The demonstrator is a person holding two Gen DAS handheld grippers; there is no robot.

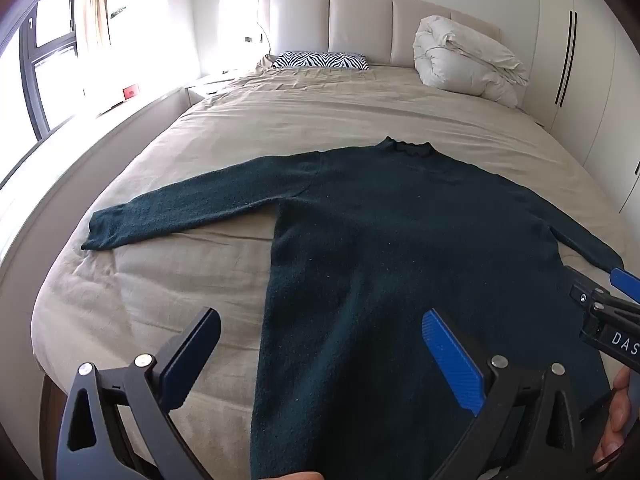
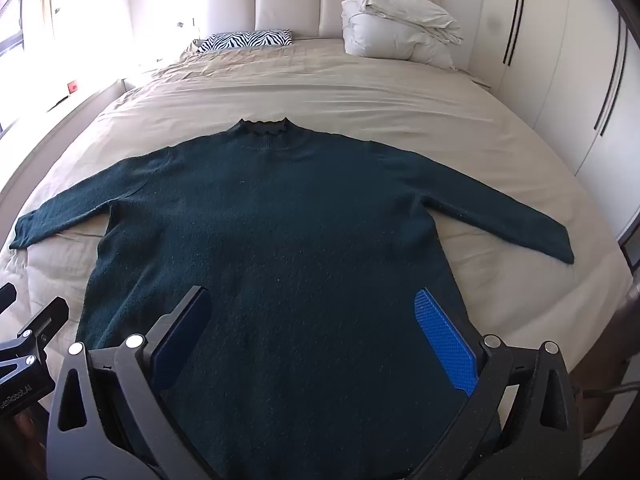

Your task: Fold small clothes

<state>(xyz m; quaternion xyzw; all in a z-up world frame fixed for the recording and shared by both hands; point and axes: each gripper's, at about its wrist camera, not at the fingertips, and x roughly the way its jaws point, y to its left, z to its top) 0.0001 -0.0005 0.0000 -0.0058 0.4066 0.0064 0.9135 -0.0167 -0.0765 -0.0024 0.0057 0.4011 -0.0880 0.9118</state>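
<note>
A dark green sweater [image 2: 272,232] lies flat on the bed [image 2: 360,92], collar toward the far headboard, both sleeves spread out to left and right, hem at the near edge; the left tool [image 1: 320,354] hangs above the sweater's near left side, its jaws wide and holding nothing; the right tool [image 2: 316,332] hangs above the hem, jaws likewise wide and empty; far off, a zebra pillow [image 2: 248,40] sits at the left and a folded white duvet [image 2: 396,24] at the right, both by the headboard [image 2: 288,0].
</note>
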